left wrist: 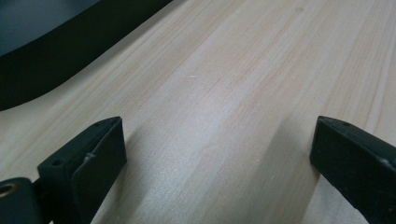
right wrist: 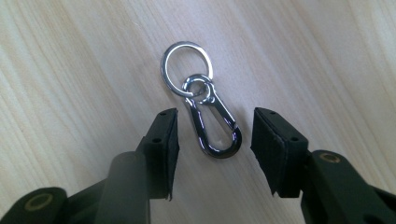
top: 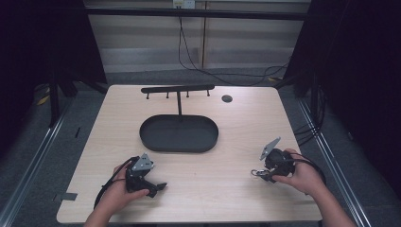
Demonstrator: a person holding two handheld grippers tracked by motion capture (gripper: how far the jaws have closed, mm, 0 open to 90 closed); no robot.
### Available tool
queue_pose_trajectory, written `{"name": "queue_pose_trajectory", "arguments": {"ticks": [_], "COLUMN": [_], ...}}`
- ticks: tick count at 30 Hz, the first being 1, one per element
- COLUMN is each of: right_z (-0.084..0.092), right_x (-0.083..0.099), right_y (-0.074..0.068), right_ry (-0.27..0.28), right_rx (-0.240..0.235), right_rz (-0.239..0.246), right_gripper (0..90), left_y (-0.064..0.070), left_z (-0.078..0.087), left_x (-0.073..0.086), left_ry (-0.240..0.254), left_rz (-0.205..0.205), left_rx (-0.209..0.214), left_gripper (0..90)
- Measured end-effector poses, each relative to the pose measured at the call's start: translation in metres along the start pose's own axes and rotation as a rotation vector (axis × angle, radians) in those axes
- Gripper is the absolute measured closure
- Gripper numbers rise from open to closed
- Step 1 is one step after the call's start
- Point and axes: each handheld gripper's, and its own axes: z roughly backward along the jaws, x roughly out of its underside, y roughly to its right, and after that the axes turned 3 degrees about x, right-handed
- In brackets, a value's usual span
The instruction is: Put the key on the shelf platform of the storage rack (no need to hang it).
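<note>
While the left gripper (top: 158, 187) is idling open, the right gripper (right wrist: 212, 135) is straddling, apparently untouched, the clip (right wrist: 215, 126), lying eleven-to-five.

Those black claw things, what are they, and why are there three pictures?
They are grippers: hand-held tools with two jaws that pinch, a bit like big tweezers. A person holds one in each hand at a pale wooden table.

The high view comes from a camera above the table. It shows the left gripper and the right gripper. Farther back stands a black oval tray with a black T-shaped rack of little pegs rising from it.

The other two pictures come from small cameras riding on the grippers, looking along their jaws.

In the left gripper view the jaws stand wide apart over bare wood, holding nothing.

In the right gripper view a shiny silver clip with a key ring lies flat on the table, its clip end between the jaws. The pads do not touch it yet, so nothing is held.
</note>
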Motion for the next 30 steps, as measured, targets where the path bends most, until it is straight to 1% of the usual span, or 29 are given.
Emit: {"name": "queue_pose_trajectory", "arguments": {"ticks": [1, 3, 4, 8, 9, 10, 11, 13, 15, 16, 17, 20, 21, 22, 23, 24, 26, 27, 30], "right_z": [-0.001, -0.002, -0.003, -0.005, -0.005, -0.005, -0.005, -0.005, -0.005, -0.005, -0.006, -0.006, -0.005, -0.005, -0.004, -0.003, 0.001, 0.003, 0.007], "right_x": [-0.001, -0.002, -0.002, -0.003, -0.004, -0.004, -0.004, -0.005, -0.005, -0.005, -0.005, -0.004, -0.004, -0.004, -0.003, -0.002, -0.001, 0.0, 0.001], "right_y": [0.0, -0.001, -0.001, -0.001, -0.001, -0.001, 0.0, 0.0, 0.001, 0.002, 0.003, 0.002, 0.002, 0.002, 0.001, 0.003, 0.004, 0.005, 0.007], "right_ry": [-0.003, -0.031, -0.039, -0.044, -0.053, -0.053, -0.055, -0.068, -0.065, -0.072, -0.067, -0.066, -0.074, -0.074, -0.072, -0.059, -0.041, -0.031, -0.025], "right_rx": [0.004, 0.0, 0.003, -0.005, -0.013, -0.013, -0.057, -0.063, -0.067, -0.076, -0.072, -0.073, -0.07, -0.07, -0.078, -0.077, -0.089, -0.09, -0.087], "right_rz": [0.014, 0.01, 0.018, 0.035, 0.035, 0.035, 0.031, 0.006, 0.001, -0.028, -0.018, -0.042, -0.054, -0.054, -0.073, -0.075, -0.106, -0.112, -0.119], "right_gripper": [52.3, 55.0, 55.5, 57.6, 62.8, 62.8, 67.6, 68.3, 68.6, 68.7, 68.7, 68.9, 68.8, 68.8, 68.9, 68.9, 68.9, 68.9, 68.9], "left_y": [0.0, 0.0, 0.0, 0.0, 0.001, 0.001, 0.001, 0.001, 0.001, 0.001, 0.001, 0.001, 0.001, 0.001, 0.001, 0.001, 0.001, 0.001, 0.001], "left_z": [0.0, 0.0, 0.0, 0.0, 0.0, 0.0, 0.0, 0.0, 0.0, 0.0, 0.0, 0.0, 0.0, 0.0, 0.0, 0.0, 0.0, 0.0, 0.0], "left_x": [0.0, 0.0, 0.0, 0.0, 0.0, 0.0, 0.0, 0.0, 0.0, 0.0, 0.0, 0.0, 0.0, 0.0, 0.0, 0.0, 0.0, 0.0, 0.0], "left_ry": [0.001, 0.0, 0.0, 0.0, 0.008, 0.008, 0.007, 0.006, 0.006, 0.002, 0.001, 0.002, 0.002, 0.002, 0.001, 0.001, 0.001, 0.001, 0.001], "left_rz": [0.003, 0.003, 0.002, 0.001, 0.012, 0.012, 0.01, 0.01, 0.01, 0.005, 0.005, 0.006, 0.005, 0.005, 0.004, 0.004, 0.004, 0.004, 0.004], "left_rx": [0.001, 0.001, 0.001, 0.002, 0.001, 0.001, 0.001, 0.001, 0.001, 0.002, 0.003, 0.003, 0.003, 0.003, 0.004, 0.004, 0.004, 0.004, 0.004], "left_gripper": [3.4, 3.4, 3.4, 3.4, 3.4, 3.4, 3.4, 3.3, 3.4, 3.4, 3.4, 3.3, 3.3, 3.2, 3.1, 3.1, 3.1, 3.1, 3.1]}}
